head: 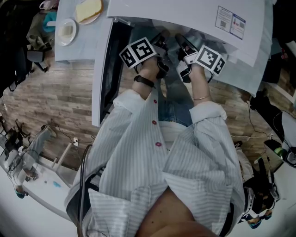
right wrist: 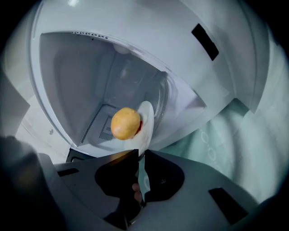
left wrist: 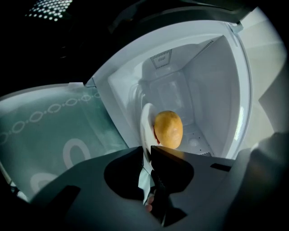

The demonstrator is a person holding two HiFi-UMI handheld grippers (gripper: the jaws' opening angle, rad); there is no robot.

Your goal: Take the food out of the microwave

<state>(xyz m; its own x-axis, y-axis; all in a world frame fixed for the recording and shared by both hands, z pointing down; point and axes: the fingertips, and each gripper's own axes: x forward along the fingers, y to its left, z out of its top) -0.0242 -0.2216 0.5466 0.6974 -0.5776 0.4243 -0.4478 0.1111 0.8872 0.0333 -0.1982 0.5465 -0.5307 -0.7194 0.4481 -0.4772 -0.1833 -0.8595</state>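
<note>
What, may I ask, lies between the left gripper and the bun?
The white plate, rim pinched by the left gripper, in the left gripper view.

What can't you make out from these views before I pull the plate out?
- Left gripper view: a red bit between bun and plate is too small to identify.
- Both gripper views: the left gripper and right gripper cover the plate's near rim, so whether it's lifted is unclear.
- Head view: the microwave top hides plate, bun and both sets of jaws.
</note>
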